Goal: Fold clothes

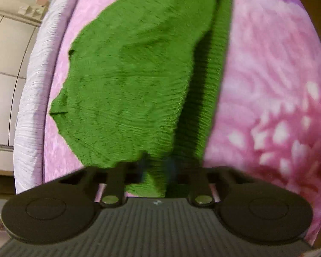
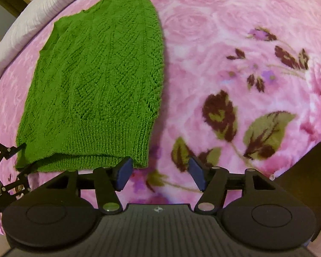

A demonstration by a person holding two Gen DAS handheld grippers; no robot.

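The left hand-held gripper point(image 1: 156, 171) pinches the hem of the green knitted sweater point(image 1: 134, 75), lifting that edge so the knit drapes away ahead of it over the pink floral blanket point(image 1: 267, 85) on the bed. The right hand-held gripper point(image 2: 160, 171) is spread and holds nothing, the sweater point(image 2: 96, 90) lying flat ahead and to its left, its ribbed hem just beside the left blue pad point(image 2: 124, 175).

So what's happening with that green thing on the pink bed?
A person is folding a green knitted sweater on a bed covered by a pink flowery blanket, with a gripper tool in each hand. The left gripper has pinched an edge of the sweater and holds it up off the blanket, so the fabric drapes away from it. The right gripper sits by the ribbed bottom corner with its jaws open, holding nothing. The fold isn't finished.
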